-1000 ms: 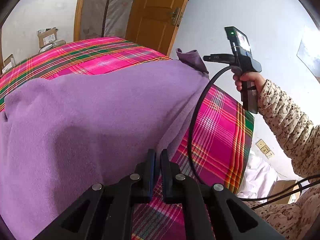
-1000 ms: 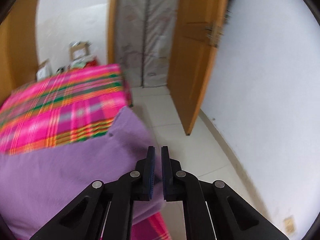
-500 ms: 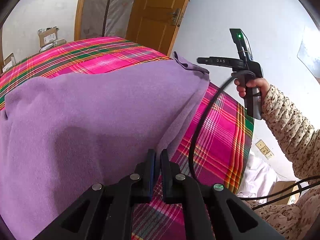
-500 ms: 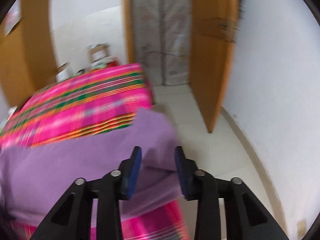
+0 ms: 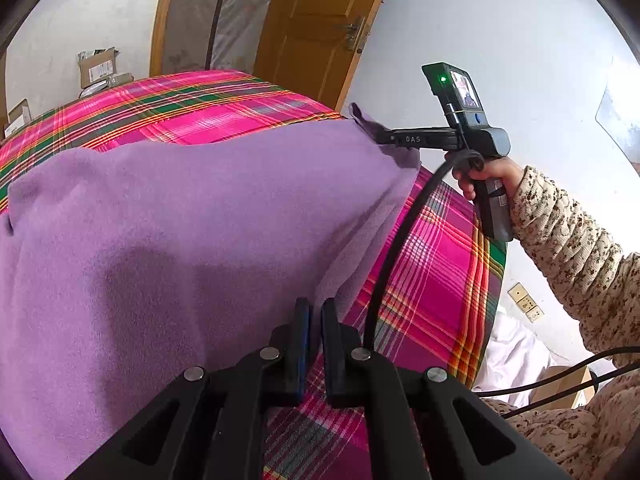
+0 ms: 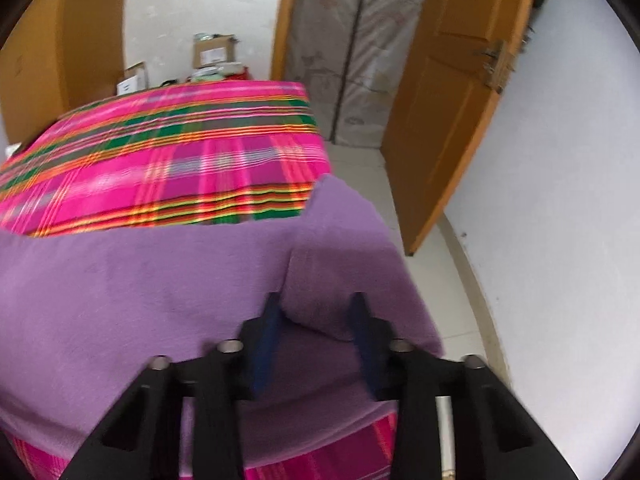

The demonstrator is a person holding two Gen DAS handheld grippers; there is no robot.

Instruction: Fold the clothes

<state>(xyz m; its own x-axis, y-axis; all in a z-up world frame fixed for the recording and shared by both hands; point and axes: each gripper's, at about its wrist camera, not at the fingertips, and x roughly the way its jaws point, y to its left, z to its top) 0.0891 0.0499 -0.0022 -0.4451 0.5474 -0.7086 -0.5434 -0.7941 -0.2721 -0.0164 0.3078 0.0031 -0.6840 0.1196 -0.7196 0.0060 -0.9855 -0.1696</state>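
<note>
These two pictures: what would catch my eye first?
A big purple cloth spread over a bed with a bright pink plaid cover. At the cloth's far corner, a hand holds the right tool, closing around a fold. Nearer, the left tool pinches the cloth's edge.

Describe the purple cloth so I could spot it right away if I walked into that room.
Start at the bed with the bright pink plaid cover near the orange wooden door. Spread over its near part lies the purple garment, soft and fleecy. It is the only plain, unpatterned cloth on the bed, and both handheld grippers are at its right edge.
</note>
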